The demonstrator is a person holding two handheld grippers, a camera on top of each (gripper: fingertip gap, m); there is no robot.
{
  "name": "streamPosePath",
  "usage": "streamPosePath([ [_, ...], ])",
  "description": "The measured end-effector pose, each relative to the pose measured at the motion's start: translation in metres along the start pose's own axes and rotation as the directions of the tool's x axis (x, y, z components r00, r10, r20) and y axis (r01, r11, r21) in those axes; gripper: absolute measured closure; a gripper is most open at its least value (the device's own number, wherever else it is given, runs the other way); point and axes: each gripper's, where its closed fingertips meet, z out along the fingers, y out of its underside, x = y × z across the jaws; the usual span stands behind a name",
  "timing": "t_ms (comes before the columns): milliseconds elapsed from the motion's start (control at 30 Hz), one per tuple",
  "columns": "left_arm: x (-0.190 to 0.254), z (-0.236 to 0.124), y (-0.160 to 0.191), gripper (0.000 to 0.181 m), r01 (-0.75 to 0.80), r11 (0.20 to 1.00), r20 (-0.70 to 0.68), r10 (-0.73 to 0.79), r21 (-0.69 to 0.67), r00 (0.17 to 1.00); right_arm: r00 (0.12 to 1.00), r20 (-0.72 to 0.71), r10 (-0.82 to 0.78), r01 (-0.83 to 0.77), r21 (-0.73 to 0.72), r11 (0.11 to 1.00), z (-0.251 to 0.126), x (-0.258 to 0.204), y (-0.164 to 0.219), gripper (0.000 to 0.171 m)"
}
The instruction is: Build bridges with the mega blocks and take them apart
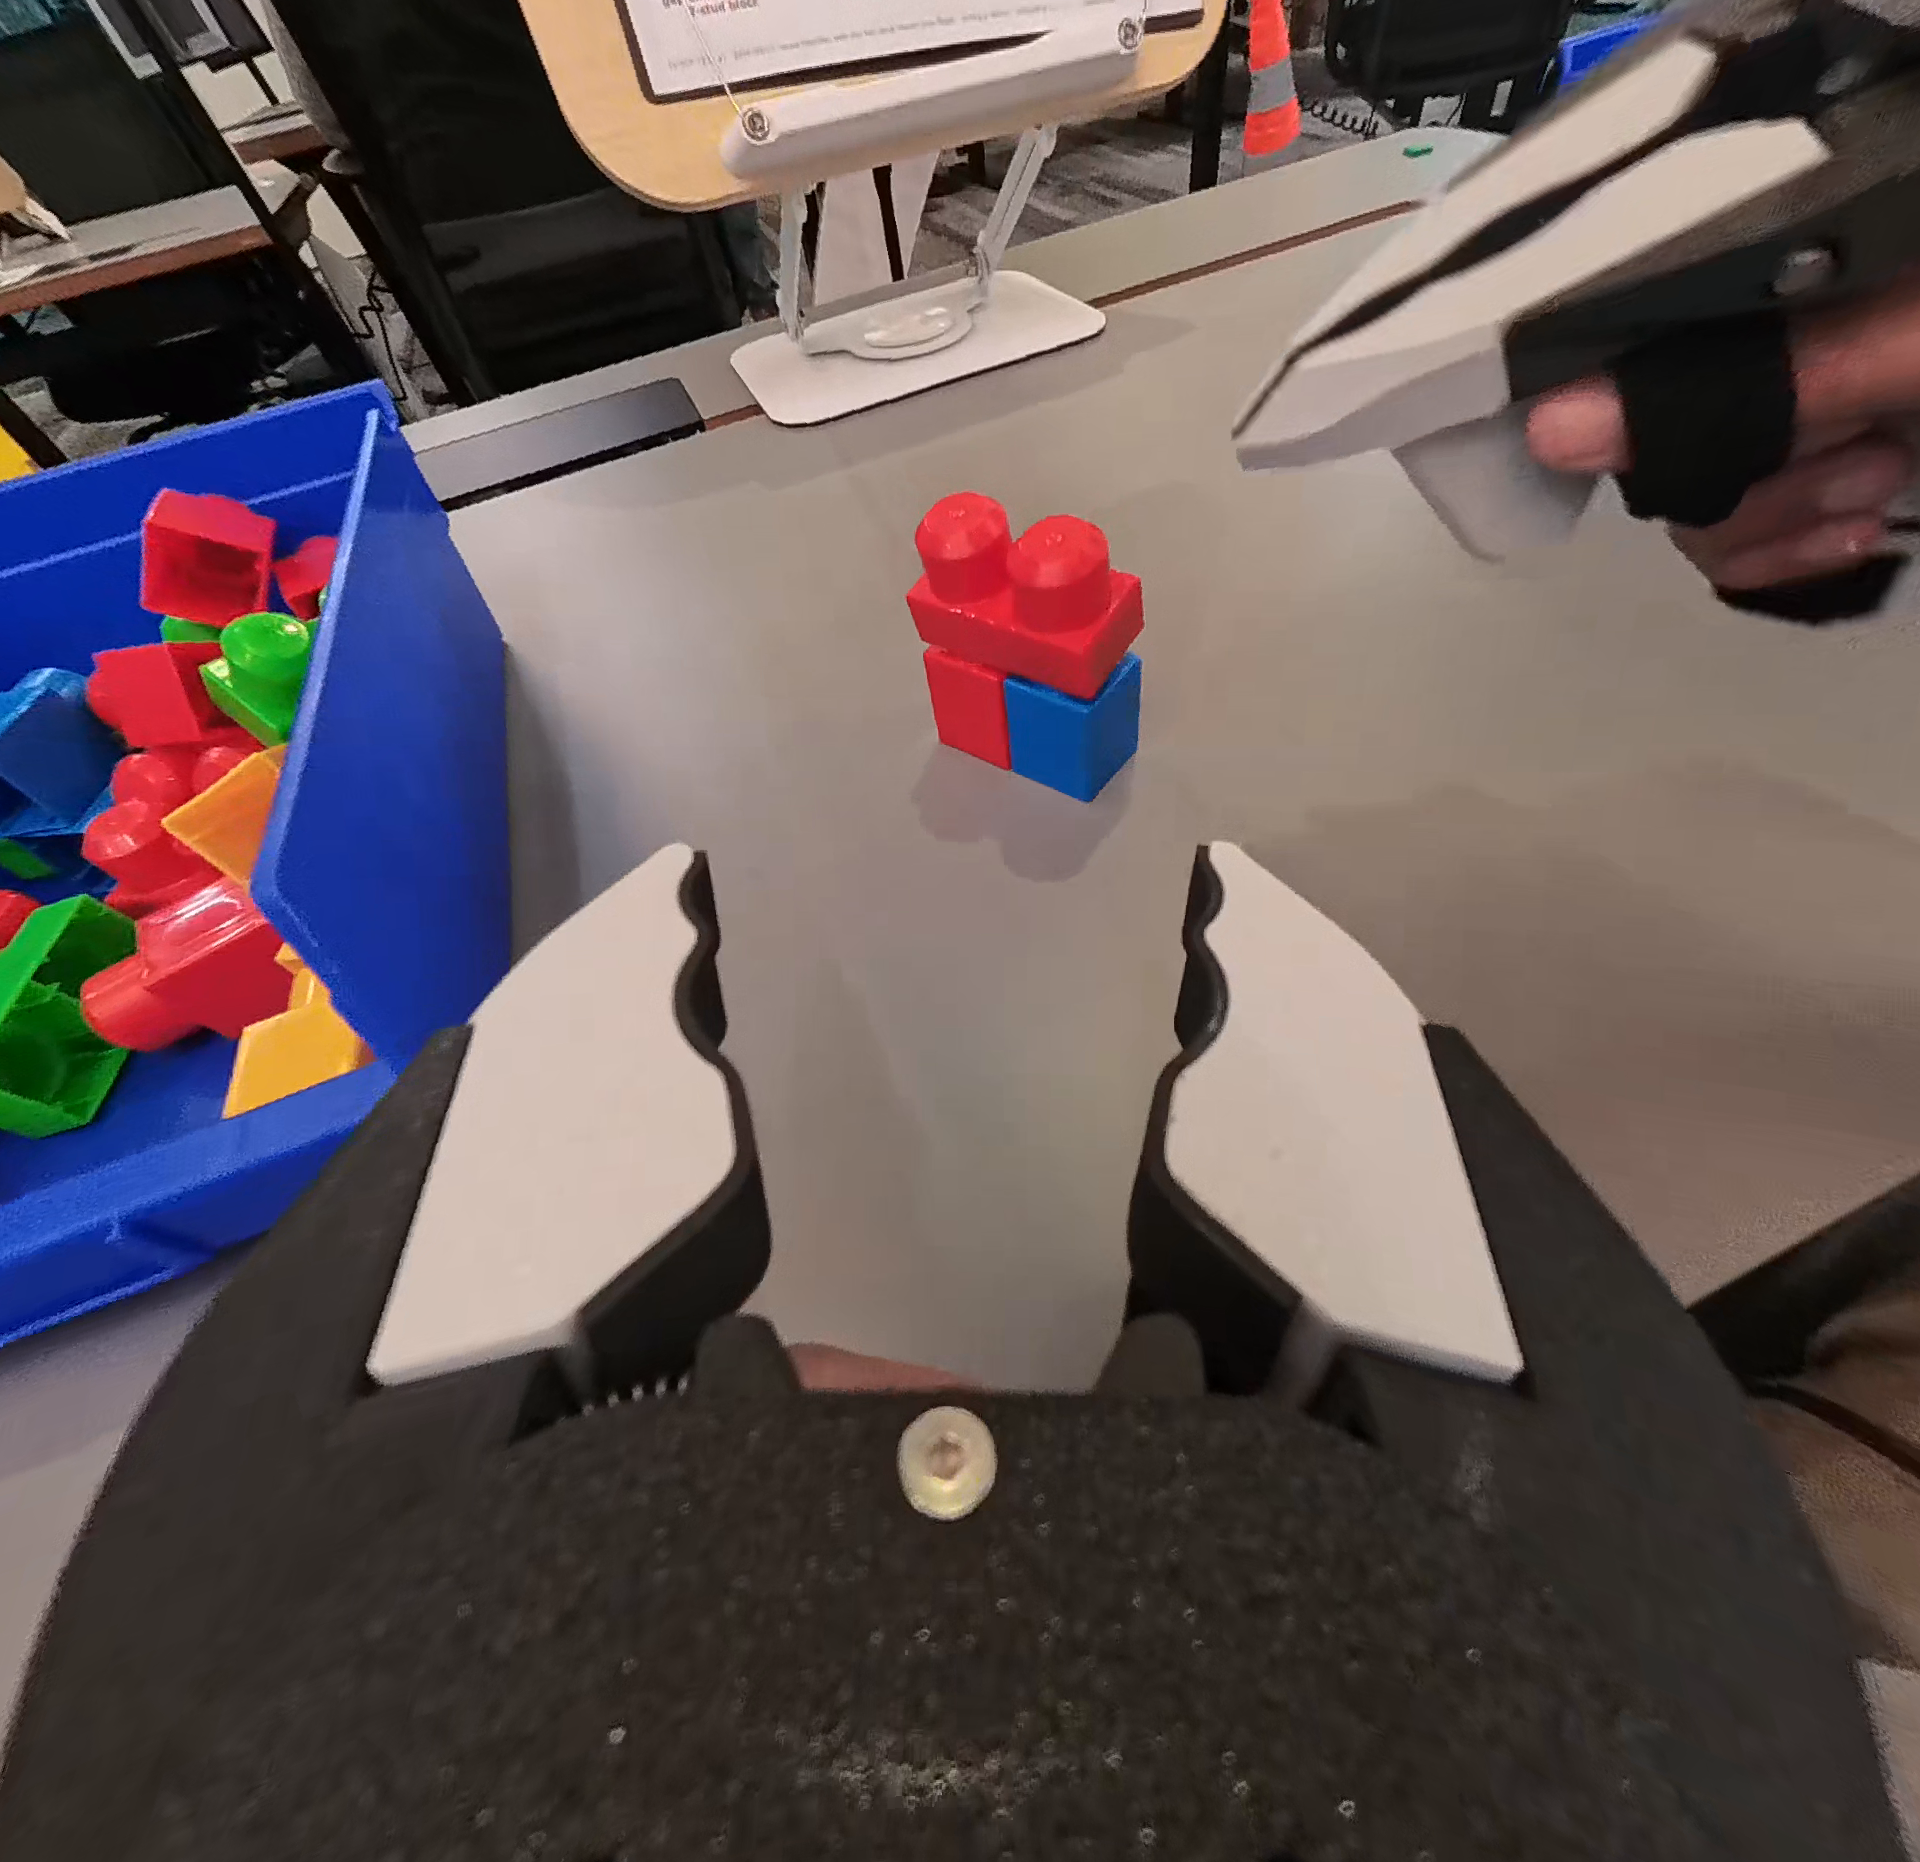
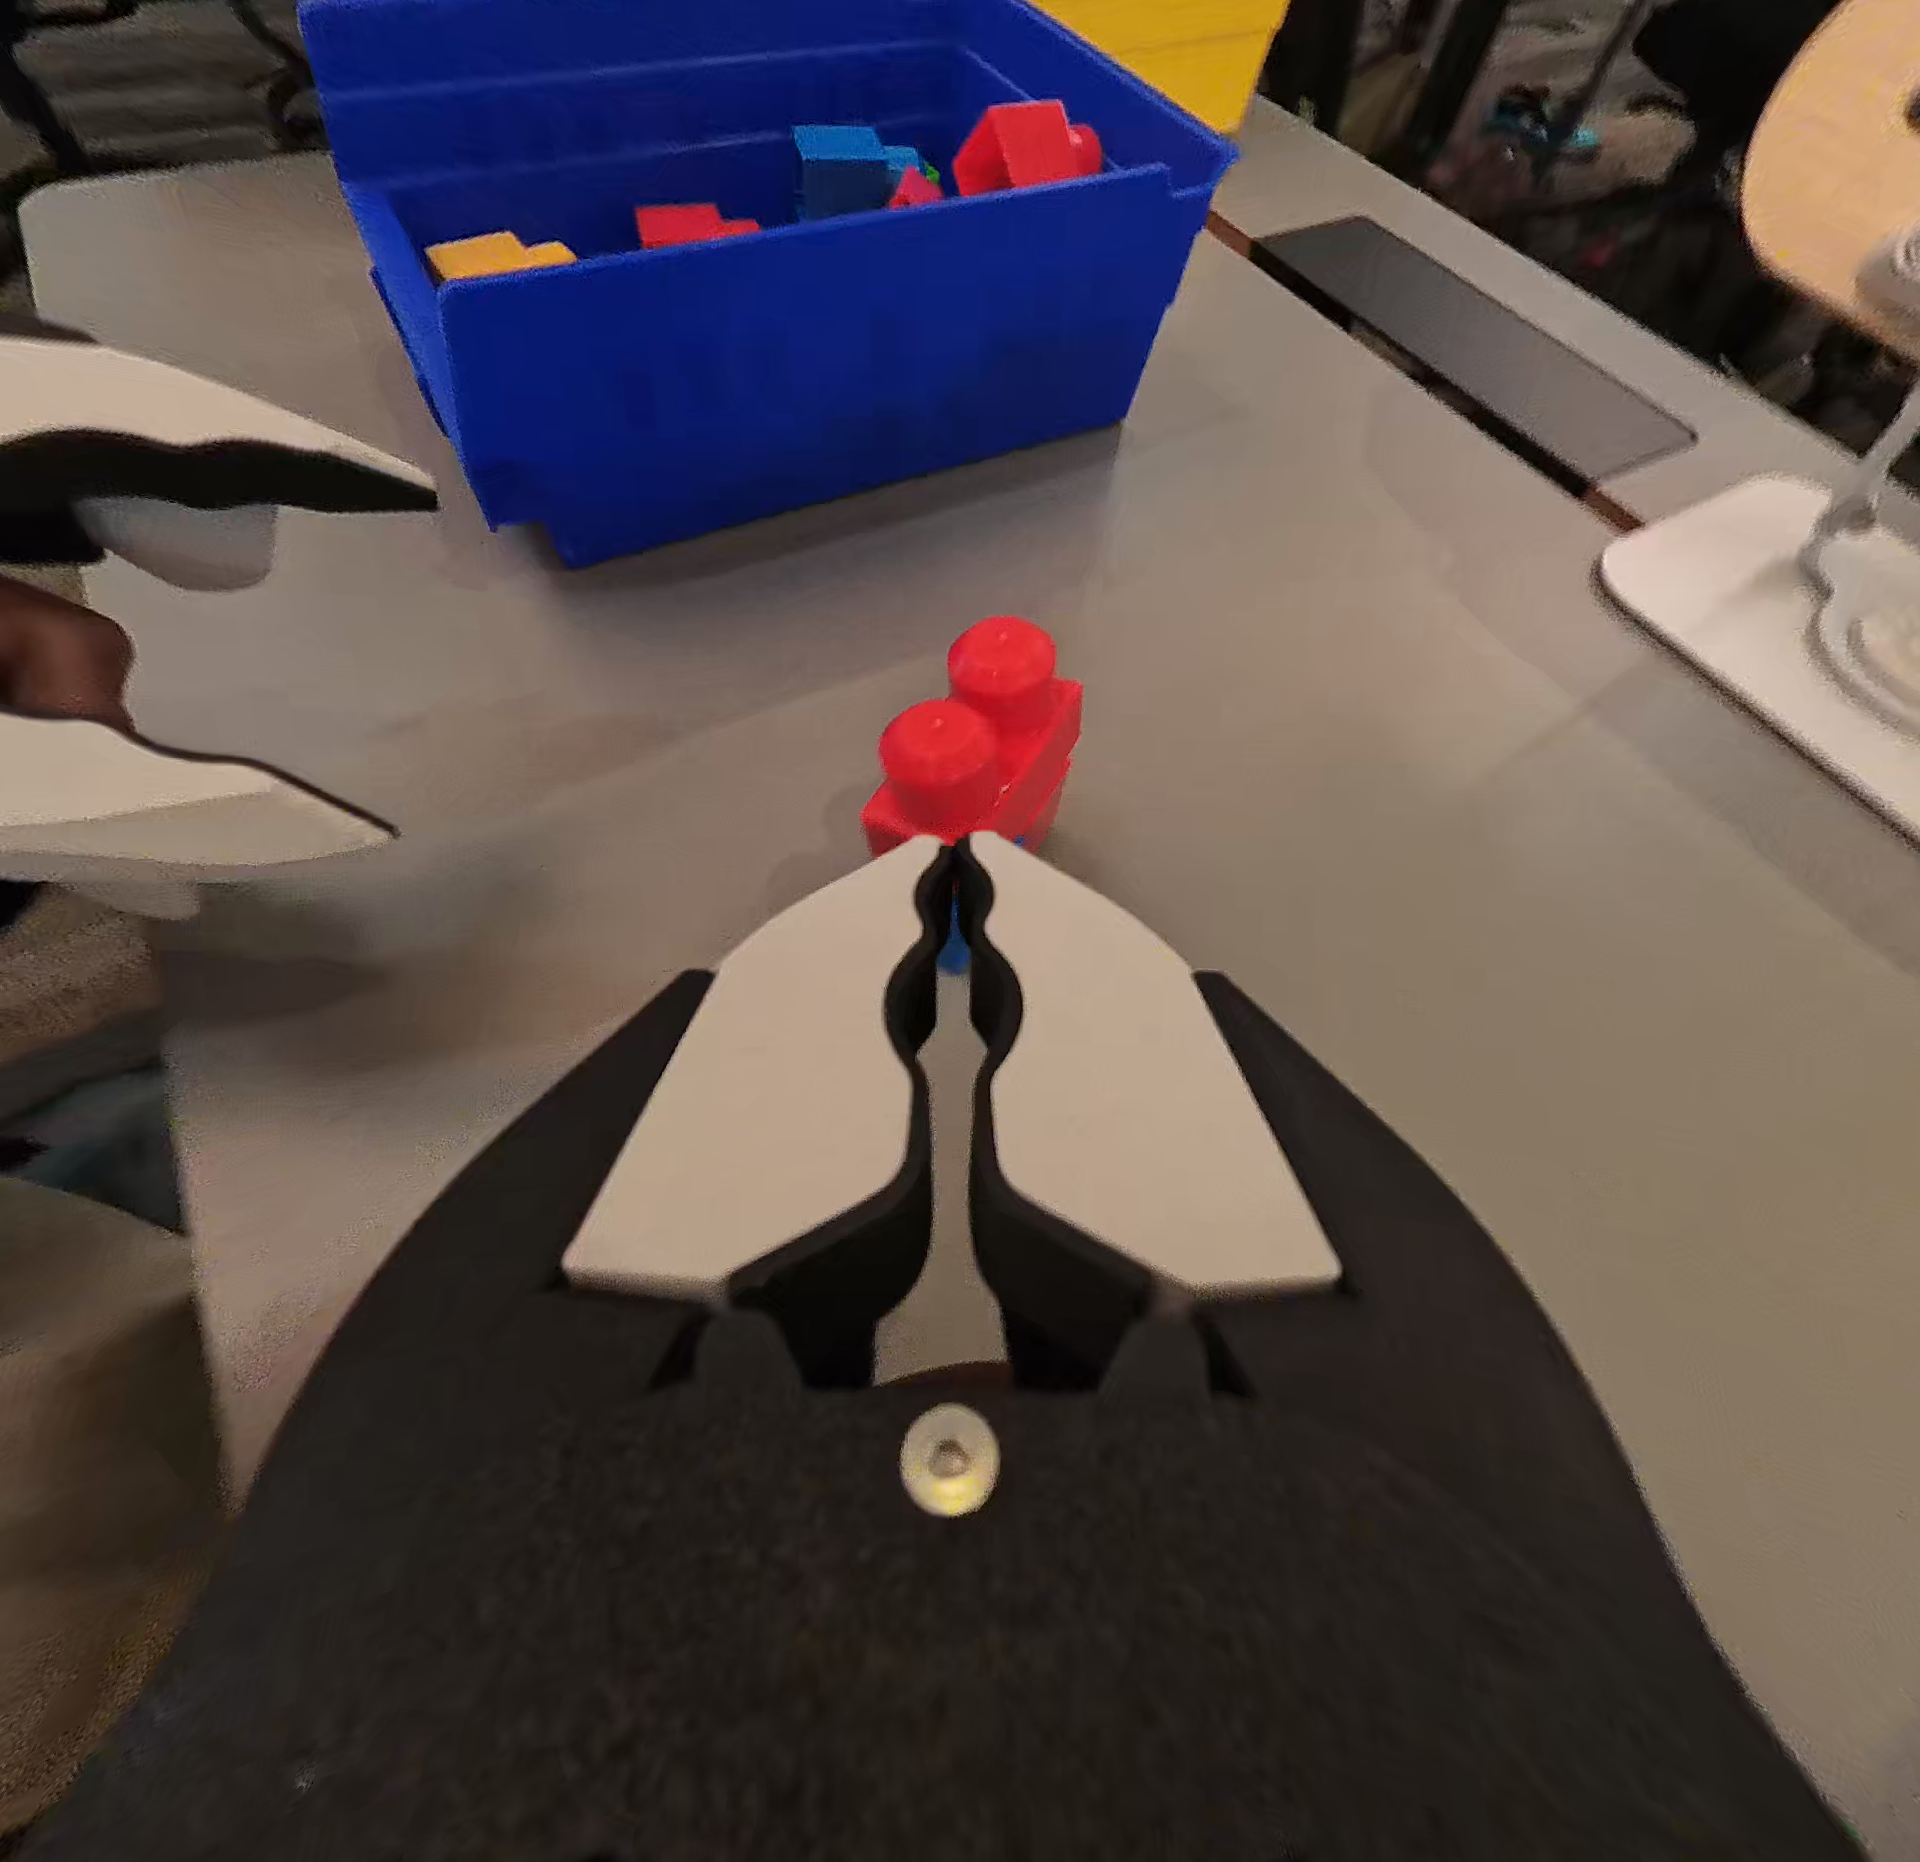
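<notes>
A small bridge stands on the grey table [image 1: 1455,773]: a red two-stud block [image 1: 1023,617] sits across a red single block [image 1: 966,706] and a blue single block [image 1: 1075,732]. My left gripper [image 1: 948,856] is open and holds nothing, a short way in front of the bridge. My right gripper [image 1: 1247,441] is shut, up in the air to the right of the bridge and apart from it. In the right wrist view its closed tips [image 2: 954,846] cover the near end of the red two-stud block [image 2: 977,752]. The open left gripper [image 2: 414,661] shows at the left.
A blue bin [image 1: 395,721] with several loose red, green, blue and yellow blocks stands left of the bridge; it also shows in the right wrist view [image 2: 779,410]. A white stand [image 1: 914,347] carrying a board is behind the bridge. A dark panel [image 2: 1475,378] is set into the table. Across from one pair of fingers to the other is roughly 12 cm. The red two-stud block [image 2: 977,752] lies some 4 cm from my right tips, 12 cm from my left tips.
</notes>
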Motion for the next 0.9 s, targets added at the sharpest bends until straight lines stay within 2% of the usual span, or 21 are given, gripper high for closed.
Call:
streamPosePath([
  [100,0.000,0.002,0.000,0.096,-0.010,1.000,-0.003,0.010,-0.003,1.000,0.992,0.104,-0.066,0.069,-0.023,0.997,0.021,0.015,-0.007,0.171],
  [233,0.000,0.001,0.001,0.096,-0.009,1.000,0.009,0.009,-0.006,1.000,0.970,0.244,-0.007,0.024,-0.067,0.997,0.044,0.020,-0.006,0.171],
  [367,-0.003,-0.002,0.006,0.097,0.013,1.000,0.030,-0.013,-0.012,0.999,0.946,0.321,0.034,-0.010,-0.076,0.997,0.054,0.016,-0.003,0.171],
  [500,-0.004,-0.001,0.010,0.097,0.039,0.999,0.032,-0.038,-0.019,0.999,0.942,0.333,0.050,-0.016,-0.105,0.994,0.059,0.016,0.008,0.171],
  [700,-0.001,0.009,0.007,0.096,-0.012,0.999,-0.004,0.012,-0.040,1.000,0.937,0.343,0.069,-0.049,-0.067,0.997,0.049,0.020,0.001,0.171],
  [900,0.016,0.040,0.003,0.082,-0.124,0.987,-0.169,0.105,-0.104,0.980,0.961,0.262,0.095,-0.115,0.064,0.991,-0.001,0.024,-0.009,0.171],
])
